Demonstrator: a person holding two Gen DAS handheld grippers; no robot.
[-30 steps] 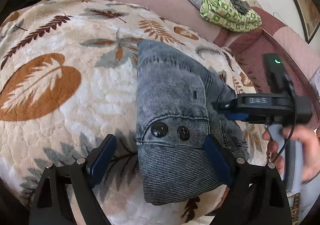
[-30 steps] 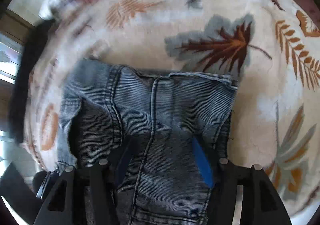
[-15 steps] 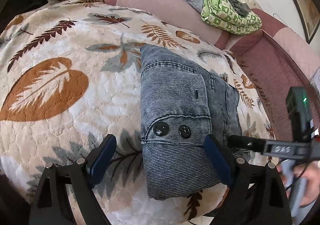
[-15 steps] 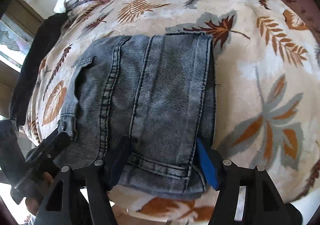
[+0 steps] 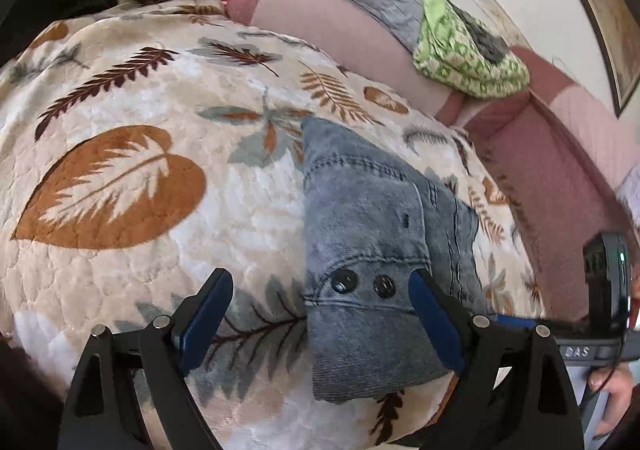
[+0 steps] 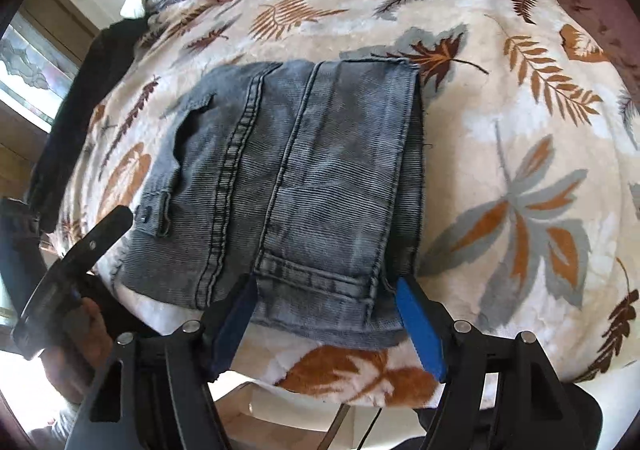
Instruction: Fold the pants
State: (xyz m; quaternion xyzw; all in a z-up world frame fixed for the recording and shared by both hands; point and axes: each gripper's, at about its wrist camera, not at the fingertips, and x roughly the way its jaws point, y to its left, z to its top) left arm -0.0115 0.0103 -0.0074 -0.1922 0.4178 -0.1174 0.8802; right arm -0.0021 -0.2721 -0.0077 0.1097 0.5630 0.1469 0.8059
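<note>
I see the grey-blue washed denim pants (image 6: 304,185) lying as a compact folded bundle on the cream plush blanket with brown and grey leaf print (image 6: 540,121), which covers a bed or sofa, close to its near edge. My right hand-held gripper (image 6: 326,324) has just been opening; its blue pads stand on both sides of the near hem, but they do not press it, so the cloth is released. My left hand-held gripper (image 5: 320,320) is wide open and grasps nothing, with one pad just beside the pocket flap with two dark buttons (image 5: 362,284) and the other over the blanket. In my judgement the fold looks nearly finished, and the main risk is now the retreat. If a pad catches the thick hem, the top layer can be dragged and the bundle may open again. The near end lies close to the blanket edge, so a small pull toward me could let it slide off. The soft blanket may also wrinkle under a push and tilt the stack.
</note>
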